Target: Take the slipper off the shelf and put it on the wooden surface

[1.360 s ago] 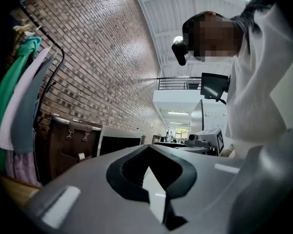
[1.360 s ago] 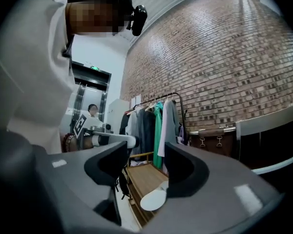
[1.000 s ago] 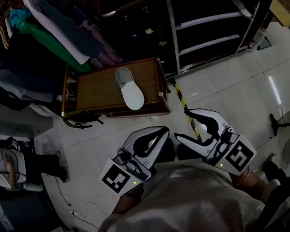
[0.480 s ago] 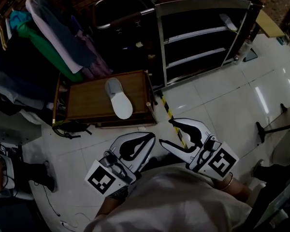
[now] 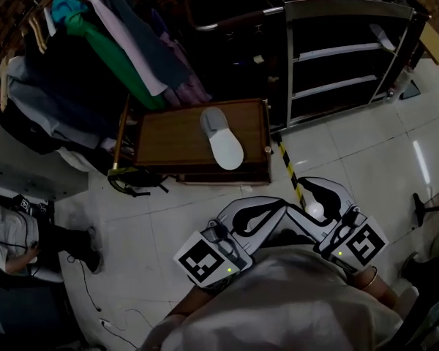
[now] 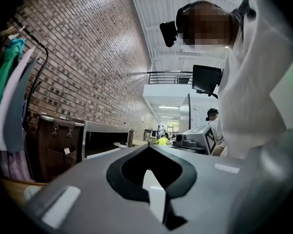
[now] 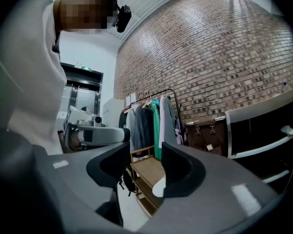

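A pale grey slipper (image 5: 222,137) lies on the wooden table (image 5: 168,141), toe toward me; in the right gripper view the slipper (image 7: 158,186) shows between the jaws, far beyond them on the table (image 7: 145,172). Both grippers hang low near my body over the tiled floor, well short of the table. My left gripper (image 5: 281,205) is shut and holds nothing. Beside it my right gripper (image 5: 297,199) stands open, its jaws closing, with nothing between them. A second pale slipper (image 5: 383,36) rests on the black metal shelf (image 5: 344,57) at the back right.
A rack of hanging clothes (image 5: 110,42) fills the back left beside the table. Yellow-black tape (image 5: 289,170) runs across the floor from the table's right corner. A dark bag with straps (image 5: 135,181) lies at the table's front left. A person (image 5: 11,236) sits at far left.
The head view has shifted, so table and shelf sit further right. Both grippers have drawn closer together, and the right jaws have narrowed. The slipper stays on the table.
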A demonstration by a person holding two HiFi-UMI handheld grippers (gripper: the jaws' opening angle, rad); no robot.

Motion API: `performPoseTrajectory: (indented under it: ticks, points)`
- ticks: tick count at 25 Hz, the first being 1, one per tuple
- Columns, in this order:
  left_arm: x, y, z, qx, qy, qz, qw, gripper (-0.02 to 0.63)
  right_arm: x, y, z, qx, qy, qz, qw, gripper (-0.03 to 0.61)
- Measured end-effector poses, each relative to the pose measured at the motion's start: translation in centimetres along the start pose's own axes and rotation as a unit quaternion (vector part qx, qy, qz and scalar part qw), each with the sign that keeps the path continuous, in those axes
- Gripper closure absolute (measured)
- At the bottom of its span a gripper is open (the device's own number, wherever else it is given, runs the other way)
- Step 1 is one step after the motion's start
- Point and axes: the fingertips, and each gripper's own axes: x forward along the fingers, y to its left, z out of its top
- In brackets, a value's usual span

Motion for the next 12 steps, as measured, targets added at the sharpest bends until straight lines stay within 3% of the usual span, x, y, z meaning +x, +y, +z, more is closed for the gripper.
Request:
performPoseTrajectory:
  ticks: [8,12]
  points:
    - [-2.8,2.0,-0.8,-0.008,-0.016,0.033,0.9993,0.630,0.6,1.8,-0.4,-0.051,0.015,0.004,0.999,0.396]
    - [-3.4,1.4,-1.8,-0.004,0.013,0.034,0.9993,0.630,1.0,2.7,-0.4,-0.018,0.009,0.009,1.000,0.396]
